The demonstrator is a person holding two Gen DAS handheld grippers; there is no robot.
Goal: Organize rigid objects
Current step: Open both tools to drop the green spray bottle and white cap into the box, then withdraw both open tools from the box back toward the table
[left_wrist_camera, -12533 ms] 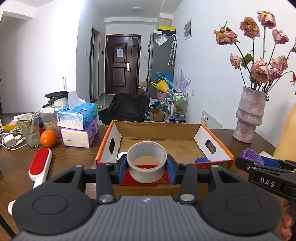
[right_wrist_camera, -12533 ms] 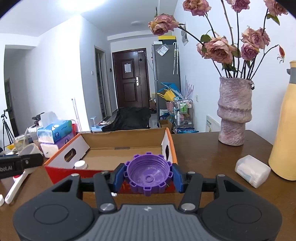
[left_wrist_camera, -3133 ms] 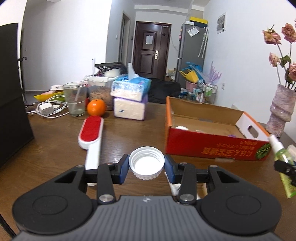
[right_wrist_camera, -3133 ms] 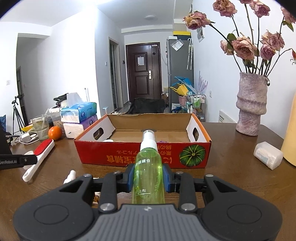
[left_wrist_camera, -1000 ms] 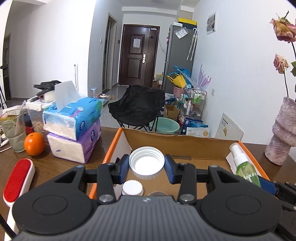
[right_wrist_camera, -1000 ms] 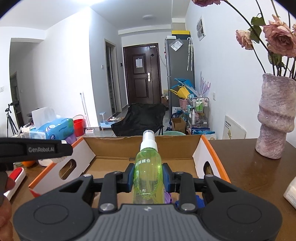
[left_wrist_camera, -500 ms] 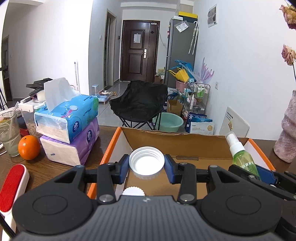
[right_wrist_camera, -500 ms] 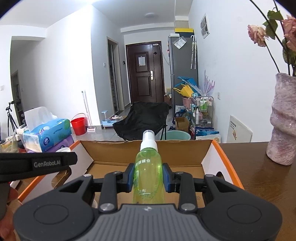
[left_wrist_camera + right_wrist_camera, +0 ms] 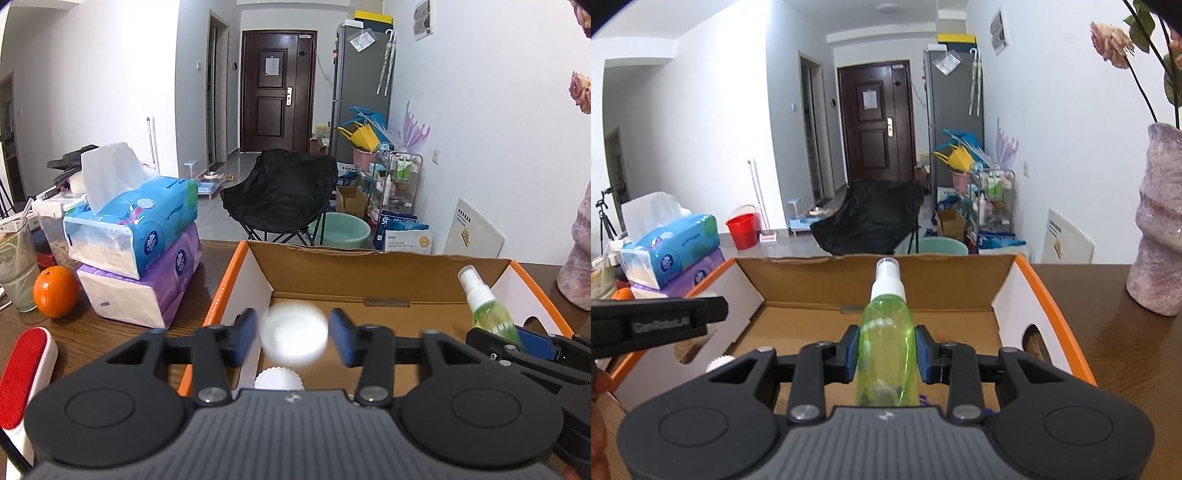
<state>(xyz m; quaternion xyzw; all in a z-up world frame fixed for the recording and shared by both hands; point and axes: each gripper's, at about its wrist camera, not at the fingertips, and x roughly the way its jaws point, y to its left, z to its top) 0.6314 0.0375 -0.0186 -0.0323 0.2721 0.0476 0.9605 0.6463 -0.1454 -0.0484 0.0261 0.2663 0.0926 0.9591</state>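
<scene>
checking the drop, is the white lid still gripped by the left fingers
No, released: the left gripper is opening, and the blurred white lid sits clear of both pads, above the cardboard box.

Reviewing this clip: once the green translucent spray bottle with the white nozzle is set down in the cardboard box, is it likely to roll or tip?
The green translucent spray bottle looks round-bodied, so laid flat it would probably roll. It is tall and slim, so stood upright it may tip. The cardboard box walls should contain it.

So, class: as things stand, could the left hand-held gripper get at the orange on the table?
Probably yes. The orange sits in the open beside the tissue packs, nothing in front of it. The left hand-held gripper is opening, its pads clear of the blurred white cap between them.
</scene>
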